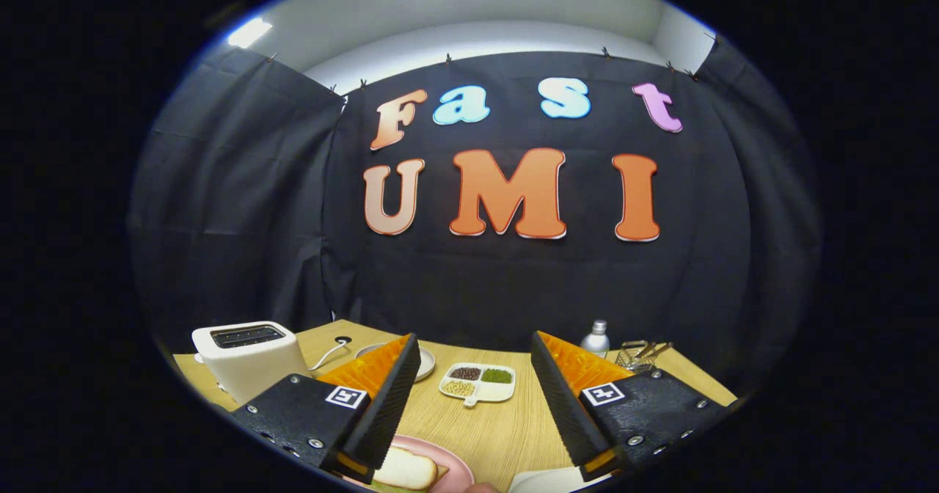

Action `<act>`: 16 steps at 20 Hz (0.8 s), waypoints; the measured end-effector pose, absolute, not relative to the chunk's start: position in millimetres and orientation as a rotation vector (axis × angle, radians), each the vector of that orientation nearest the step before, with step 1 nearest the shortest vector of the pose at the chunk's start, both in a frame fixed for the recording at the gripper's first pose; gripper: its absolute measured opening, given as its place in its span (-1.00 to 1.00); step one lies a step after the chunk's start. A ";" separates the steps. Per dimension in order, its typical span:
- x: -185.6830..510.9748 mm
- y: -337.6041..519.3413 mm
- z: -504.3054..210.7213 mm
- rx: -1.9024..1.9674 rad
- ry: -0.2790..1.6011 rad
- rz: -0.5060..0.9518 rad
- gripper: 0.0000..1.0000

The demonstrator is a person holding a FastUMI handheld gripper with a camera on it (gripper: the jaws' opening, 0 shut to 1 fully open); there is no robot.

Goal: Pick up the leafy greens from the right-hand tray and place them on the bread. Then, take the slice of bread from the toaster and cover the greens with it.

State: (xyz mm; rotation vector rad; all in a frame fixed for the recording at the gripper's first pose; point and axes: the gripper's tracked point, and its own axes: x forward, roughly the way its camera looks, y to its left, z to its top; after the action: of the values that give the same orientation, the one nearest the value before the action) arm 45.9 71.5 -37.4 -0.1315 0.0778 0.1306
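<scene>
Wooden table (506, 427) below spread, empty tongs (475, 375); bread (402, 469) on pink plate (455, 464) beneath them, seemingly covering greens; toaster (246, 357) left looks empty; likely finished.

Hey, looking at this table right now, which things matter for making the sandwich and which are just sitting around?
For the job:
- white toaster, left of the fingers
- slice of bread on the pink plate, over something green
- white tray corner
- open gripper, holding nothing

Just lying about:
- white four-part dish of beans
- small white bottle with grey cap
- wire rack
- round white plate
</scene>
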 end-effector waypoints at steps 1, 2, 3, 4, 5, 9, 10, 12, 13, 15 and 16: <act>44.2 75.5 -29.5 -0.137 0.048 0.138 0.87; 42.8 77.4 -21.5 -0.144 0.019 0.141 0.89; 41.0 79.0 -15.3 -0.152 -0.006 0.141 0.94; 38.8 81.1 -9.9 -0.164 -0.034 0.141 0.94; 36.1 84.3 -4.2 -0.177 -0.058 0.143 0.94; 26.9 97.2 5.9 -0.227 -0.126 0.152 0.95; 25.6 100.8 7.6 -0.229 -0.138 0.153 0.96; 22.3 105.4 11.0 -0.223 -0.159 0.160 0.96; 20.7 106.6 11.7 -0.219 -0.167 0.164 0.97; 19.7 106.3 10.7 -0.211 -0.174 0.164 0.97; 19.1 105.8 10.7 -0.206 -0.177 0.160 0.97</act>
State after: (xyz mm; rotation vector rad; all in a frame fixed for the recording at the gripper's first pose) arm 19.1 105.8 10.7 -0.2057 -0.1770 0.1602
